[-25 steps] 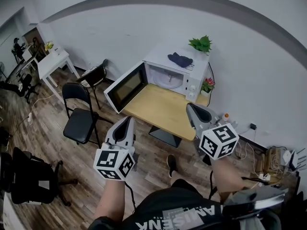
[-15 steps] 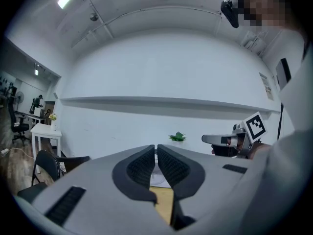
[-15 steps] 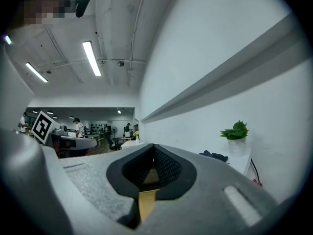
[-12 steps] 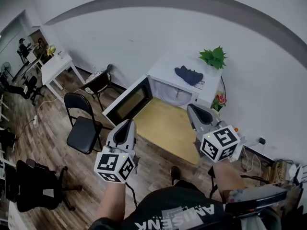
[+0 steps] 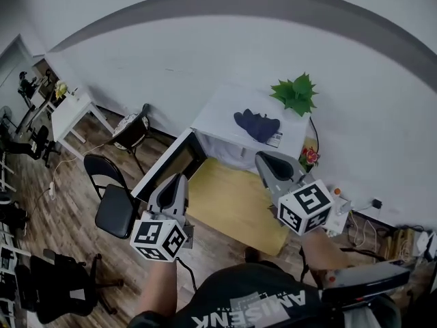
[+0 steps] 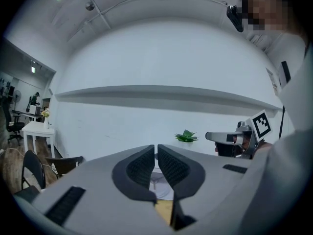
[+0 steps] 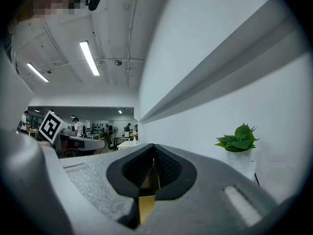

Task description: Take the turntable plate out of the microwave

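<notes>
A white microwave (image 5: 235, 118) stands at the far end of a wooden table (image 5: 235, 207), its door (image 5: 167, 166) swung open to the left. In the head view its top hides the inside. The left gripper view shows a pale round turntable plate (image 6: 157, 182) through the slit under the jaws. My left gripper (image 5: 176, 183) is shut and empty, in front of the door, over the table's near left edge. Over the table's right side my right gripper (image 5: 268, 161) is also shut and empty, near the microwave's right front corner. Both point level, jaws pressed together (image 6: 156, 148) (image 7: 153, 153).
A green plant (image 5: 295, 93) and a dark cloth (image 5: 256, 125) sit on the microwave's top. A small pink-flowered pot (image 5: 311, 157) stands to its right by the wall. Black chairs (image 5: 113, 207) (image 5: 133, 125) and a white table (image 5: 68, 108) are to the left. Cables (image 5: 382, 241) lie on the floor at right.
Both grippers and the head have moved forward toward the table and microwave, which now look nearer and more from above. The jaws stayed shut.
</notes>
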`<state>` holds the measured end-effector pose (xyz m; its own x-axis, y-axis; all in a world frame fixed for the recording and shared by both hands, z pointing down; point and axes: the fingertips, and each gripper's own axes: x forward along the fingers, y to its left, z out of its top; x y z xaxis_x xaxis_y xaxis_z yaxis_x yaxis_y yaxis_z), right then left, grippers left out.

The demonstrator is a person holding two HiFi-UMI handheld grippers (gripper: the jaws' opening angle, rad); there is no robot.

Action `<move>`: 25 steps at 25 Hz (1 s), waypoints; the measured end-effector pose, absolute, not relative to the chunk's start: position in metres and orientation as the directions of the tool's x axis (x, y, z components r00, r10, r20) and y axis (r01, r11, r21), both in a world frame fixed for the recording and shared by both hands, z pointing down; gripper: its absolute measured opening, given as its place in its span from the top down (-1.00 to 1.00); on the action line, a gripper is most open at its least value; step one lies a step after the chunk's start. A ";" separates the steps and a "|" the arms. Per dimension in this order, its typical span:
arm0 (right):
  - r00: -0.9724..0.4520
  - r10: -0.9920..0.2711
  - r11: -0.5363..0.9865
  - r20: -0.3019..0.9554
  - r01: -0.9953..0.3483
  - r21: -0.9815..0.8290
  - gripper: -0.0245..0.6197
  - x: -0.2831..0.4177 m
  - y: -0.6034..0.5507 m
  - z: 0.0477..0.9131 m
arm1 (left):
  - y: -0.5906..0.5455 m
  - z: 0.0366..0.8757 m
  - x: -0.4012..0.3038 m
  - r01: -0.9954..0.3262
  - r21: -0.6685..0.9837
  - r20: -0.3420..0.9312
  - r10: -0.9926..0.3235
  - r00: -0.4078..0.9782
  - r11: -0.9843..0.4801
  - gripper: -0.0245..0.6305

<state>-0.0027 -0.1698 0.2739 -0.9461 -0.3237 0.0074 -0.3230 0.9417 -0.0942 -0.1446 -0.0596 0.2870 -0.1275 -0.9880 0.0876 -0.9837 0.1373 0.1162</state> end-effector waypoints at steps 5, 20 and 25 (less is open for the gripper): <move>-0.942 -0.335 0.938 0.012 -0.334 -0.097 0.91 -0.004 -0.196 0.277 | -0.099 0.294 -0.141 -0.989 0.123 0.114 -0.991 -0.072 0.086 0.74; -0.888 -0.459 0.883 0.044 -0.461 -0.086 0.84 -0.043 -0.237 0.290 | -0.174 0.315 -0.188 -0.986 0.151 0.126 -0.988 0.091 -0.071 0.62; -0.830 -0.555 0.823 0.055 -0.557 -0.108 0.76 -0.066 -0.248 0.294 | -0.201 0.323 -0.213 -0.964 0.185 0.129 -0.967 0.218 -0.193 0.59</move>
